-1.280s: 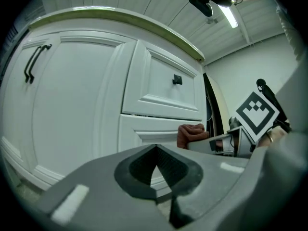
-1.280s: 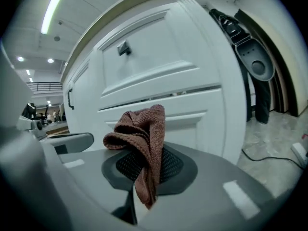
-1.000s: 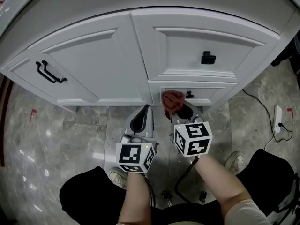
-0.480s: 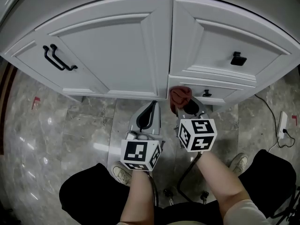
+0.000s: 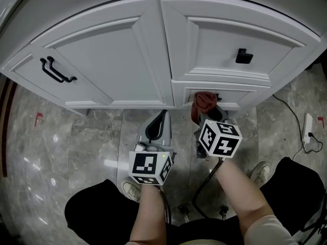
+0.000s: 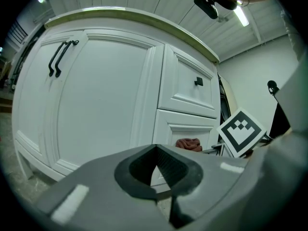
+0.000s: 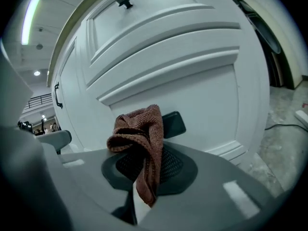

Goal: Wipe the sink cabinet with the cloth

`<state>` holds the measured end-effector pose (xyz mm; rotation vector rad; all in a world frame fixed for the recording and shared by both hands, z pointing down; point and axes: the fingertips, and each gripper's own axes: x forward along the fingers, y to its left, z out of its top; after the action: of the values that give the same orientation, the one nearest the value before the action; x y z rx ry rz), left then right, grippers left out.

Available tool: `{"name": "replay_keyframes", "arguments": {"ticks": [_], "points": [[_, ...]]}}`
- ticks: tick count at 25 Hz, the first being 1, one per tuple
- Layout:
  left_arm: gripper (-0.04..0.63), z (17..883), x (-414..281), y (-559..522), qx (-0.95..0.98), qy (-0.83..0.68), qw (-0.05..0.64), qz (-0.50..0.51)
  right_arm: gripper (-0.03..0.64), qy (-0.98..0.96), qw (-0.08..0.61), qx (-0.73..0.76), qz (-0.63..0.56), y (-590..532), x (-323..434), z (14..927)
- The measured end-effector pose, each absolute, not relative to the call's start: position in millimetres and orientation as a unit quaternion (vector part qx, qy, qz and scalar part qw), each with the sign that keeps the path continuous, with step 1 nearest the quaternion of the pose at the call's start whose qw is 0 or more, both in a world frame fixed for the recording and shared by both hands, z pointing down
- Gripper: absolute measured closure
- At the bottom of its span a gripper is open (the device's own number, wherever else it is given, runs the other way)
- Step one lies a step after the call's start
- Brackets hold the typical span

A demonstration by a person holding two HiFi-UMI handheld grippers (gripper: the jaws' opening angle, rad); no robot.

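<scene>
The wiping step looks to be under way. The right gripper [image 5: 208,112] has its jaws clamped on a bunched rust-brown knitted cloth [image 5: 204,101], presented to the lower drawer front [image 5: 232,95] of the white panelled sink cabinet [image 5: 112,60], just toward 2 o'clock of the head view's centre. Whether the cloth actually touches the panel I cannot tell. In the right gripper view the cloth [image 7: 140,136] stands up in a crumpled wad above the right gripper [image 7: 144,174], with one tail hanging down between the jaws. It looks soft and dry. The left gripper [image 6: 156,172] is idle, its jaws together on nothing, low at 6 o'clock over the grey marbled floor [image 5: 76,142]. Next, I would judge, the wad must be pressed flat and swept across the drawer and doors.
</scene>
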<state>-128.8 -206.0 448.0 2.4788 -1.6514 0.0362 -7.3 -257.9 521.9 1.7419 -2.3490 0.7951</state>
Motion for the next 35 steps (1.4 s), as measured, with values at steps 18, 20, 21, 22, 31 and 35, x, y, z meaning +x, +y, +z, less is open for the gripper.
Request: {"name": "replay_keyframes", "arguments": {"ticks": [18,20,21,22,31,35], "points": [[0.595,449.0,-47.5,-204.5,0.863,-0.498,0.076,0.025,0.534,-0.756,0.024,0.595,0.270,-237.0,54.6,497.0],[0.595,450.8,-40.5,-202.6,0.867,-0.492,0.075,0.031,0.534,-0.753,0.024,0.600,0.271,-239.2,59.0,498.2],[0.595,451.5,-38.0,-202.1,0.868,-0.490,0.074,0.033,0.534,-0.747,0.020,0.605,0.274,-240.7,63.6,499.2],[0.595,452.1,-36.0,-201.6,0.869,-0.488,0.074,0.034,0.534,-0.743,0.016,0.609,0.277,-243.0,68.8,500.1],[0.595,462.8,-28.0,-208.9,0.870,-0.485,0.081,0.041,0.534,-0.748,0.018,0.607,0.265,-254.7,81.2,500.8],[0.595,464.1,-16.9,-212.1,0.874,-0.478,0.080,0.042,0.534,-0.729,0.010,0.633,0.261,-252.0,115.3,499.4]]}}
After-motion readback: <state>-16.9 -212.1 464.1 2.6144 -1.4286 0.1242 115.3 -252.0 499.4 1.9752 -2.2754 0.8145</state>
